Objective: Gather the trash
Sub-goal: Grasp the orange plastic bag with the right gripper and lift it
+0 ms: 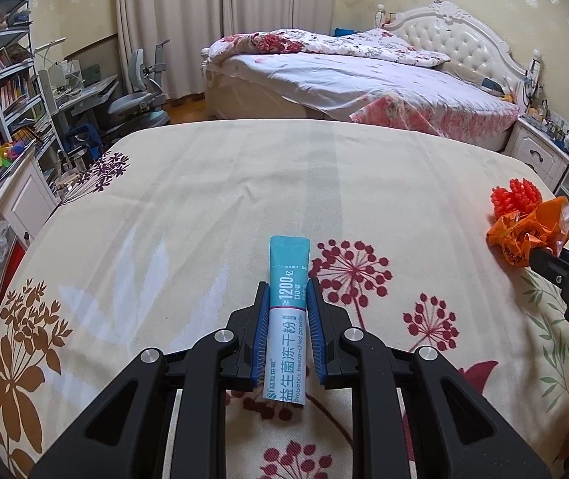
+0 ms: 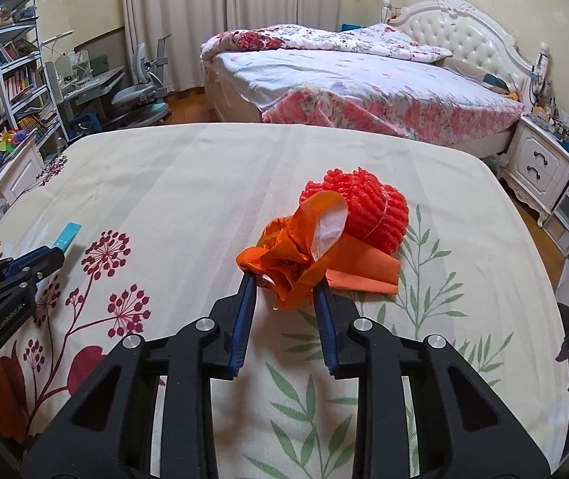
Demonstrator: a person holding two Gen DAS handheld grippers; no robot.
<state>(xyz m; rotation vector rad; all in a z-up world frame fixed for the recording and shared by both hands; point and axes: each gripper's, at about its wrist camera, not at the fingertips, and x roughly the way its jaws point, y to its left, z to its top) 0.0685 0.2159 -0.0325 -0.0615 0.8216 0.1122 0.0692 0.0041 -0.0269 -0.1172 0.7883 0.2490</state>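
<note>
My left gripper pinches the blue packet tight. My right gripper squeezes the orange wrapper on the bed. The red fuzzy ball and orange paper still wait.

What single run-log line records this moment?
left gripper: shut on probiotic sachet | right gripper: shut on orange wrapper | red foam net: on floral cloth

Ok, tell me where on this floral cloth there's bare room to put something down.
The far half of the cloth is bare, from the sachet in the left tongs to the far edge. The strip between both tongs, over the dark red flower print, is free too. The right side is crowded: orange wrapper in the right tongs, red foam net and an orange sheet.
</note>
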